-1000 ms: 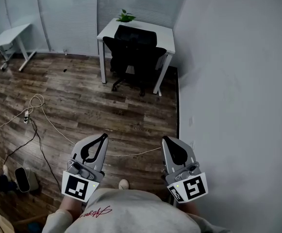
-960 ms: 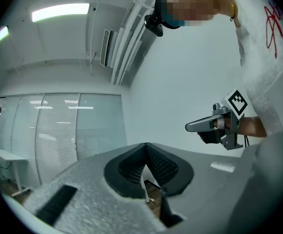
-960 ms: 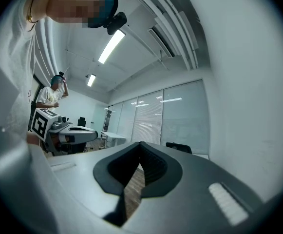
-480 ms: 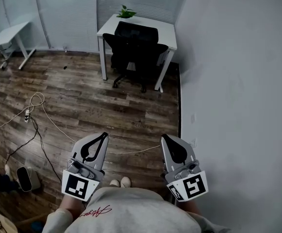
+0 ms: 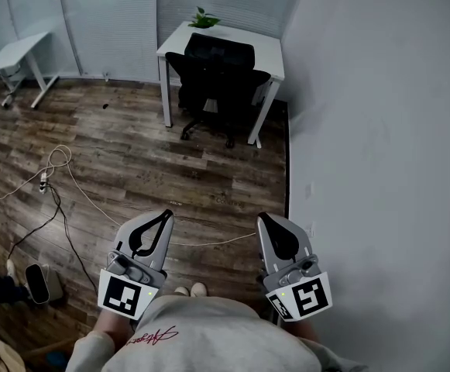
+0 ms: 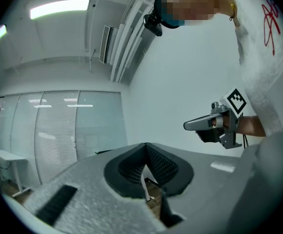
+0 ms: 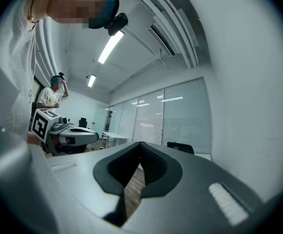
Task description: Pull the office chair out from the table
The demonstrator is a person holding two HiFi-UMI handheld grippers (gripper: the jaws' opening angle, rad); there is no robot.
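A black office chair (image 5: 219, 82) is tucked under a small white table (image 5: 222, 46) at the far end of the room, by the right wall. Its backrest (image 7: 180, 147) also peeks over the jaws in the right gripper view. My left gripper (image 5: 164, 218) and right gripper (image 5: 263, 222) are held side by side close to my body, far from the chair, both pointing toward it. Both are shut with nothing between the jaws. From the left gripper view, the right gripper (image 6: 187, 126) shows to the side, jaws together.
A potted plant (image 5: 202, 19) stands on the table. White and black cables (image 5: 62, 178) trail over the wood floor at left. Another white desk (image 5: 13, 56) stands at the far left. The grey wall (image 5: 379, 146) runs along my right. A person (image 7: 52, 95) stands in the background.
The table and chair have shifted slightly lower and right in the head view. Both grippers keep the same place and stay shut.
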